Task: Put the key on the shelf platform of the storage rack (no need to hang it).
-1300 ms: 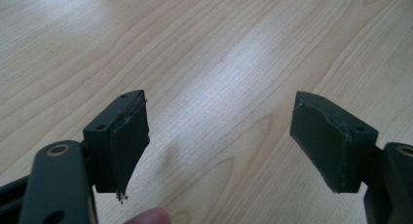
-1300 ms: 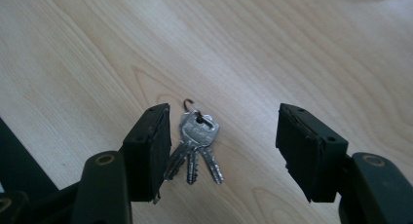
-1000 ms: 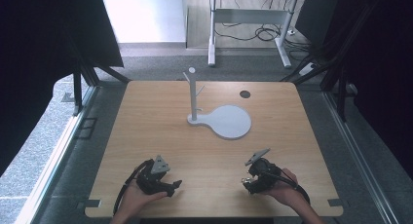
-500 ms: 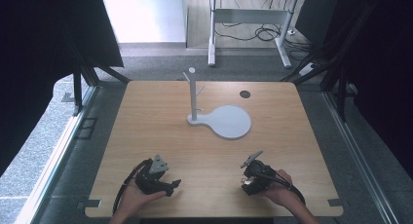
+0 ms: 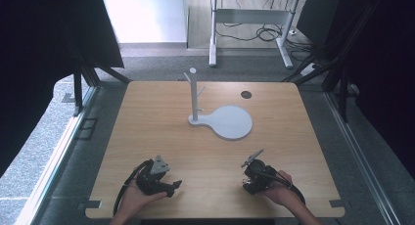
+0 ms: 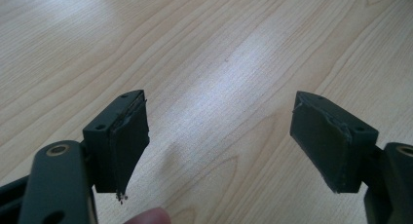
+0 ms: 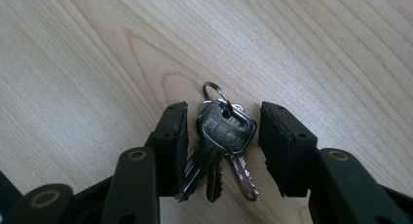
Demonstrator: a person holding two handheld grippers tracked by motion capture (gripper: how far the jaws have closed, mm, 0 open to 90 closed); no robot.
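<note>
A bunch of keys lies flat on the wooden desk between the two black jaws of the right gripper. Three keys hang together on a small metal ring, which points toward 12 o'clock in the right gripper view, while the blades fan out toward 6 o'clock. The topmost key has a dark squarish head. The jaws have just been closing around the bunch: the one at 9 o'clock sits right against the keys' edge, and whether it touches cannot be told; the one at 3 o'clock stands just beside the key head with a thin strip of desk showing between, so the pads are not yet pinching the bunch.

In the high view the right gripper rests near the front edge of the desk at about 5 o'clock, held in the person's right hand. The left gripper sits at about 7 o'clock in the person's left hand, well apart from the right one. In the left gripper view its jaws are spread wide over bare wood, with a fingertip showing at the bottom edge.

Farther off, toward 12 o'clock, a white stand with short pegs rises from a round white base, and a small dark disc lies at about 1 o'clock.
</note>
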